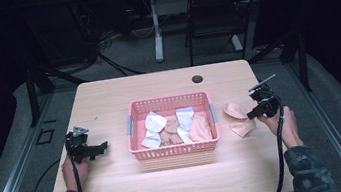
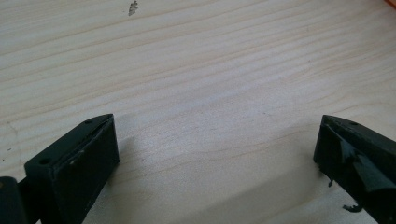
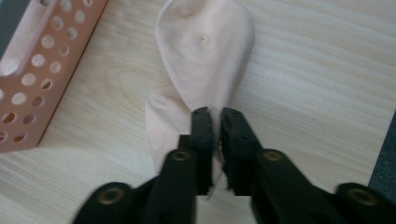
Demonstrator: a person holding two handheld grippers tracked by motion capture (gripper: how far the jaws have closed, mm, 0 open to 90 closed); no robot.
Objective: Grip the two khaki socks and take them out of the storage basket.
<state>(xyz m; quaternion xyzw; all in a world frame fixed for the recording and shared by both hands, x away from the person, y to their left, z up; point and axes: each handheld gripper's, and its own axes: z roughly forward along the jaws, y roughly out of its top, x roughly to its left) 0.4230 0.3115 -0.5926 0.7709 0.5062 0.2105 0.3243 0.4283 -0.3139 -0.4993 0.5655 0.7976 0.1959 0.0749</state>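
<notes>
The right gripper (image 3: 215, 122) had its jaws nearly together, with a narrow gap between the pads and a thin fold of the peach fabric piece (image 3: 205, 51) caught in that gap at the pinched waist of the cloth. Whether the pads pressed firmly on the fold could not be told for certain; the fabric stood between them and appeared gripped. In the high view the same right gripper (image 1: 257, 106) sat over the cloth near the right edge of the desk (image 1: 108, 99), just beside the pink basket (image 1: 174, 149), which stood at the middle of the desk.

The peach fabric piece lay flat in two lobes, one toward the far edge and one toward the near edge, joined at the narrow waist. It looked light, thin and fully limp, with no stiffness of its own; it would likely drape and hang when lifted, and could slip from a shallow pinch. The waist was judged the best hold, since it gathered several layers and balanced both lobes. The cloth was not fragile.

The left gripper (image 2: 215, 154) rested low over bare wood near the left edge of the desk, jaws spread wide, nothing between them. More folded cloths (image 1: 177, 125), white and peach, lay inside the pink basket.
</notes>
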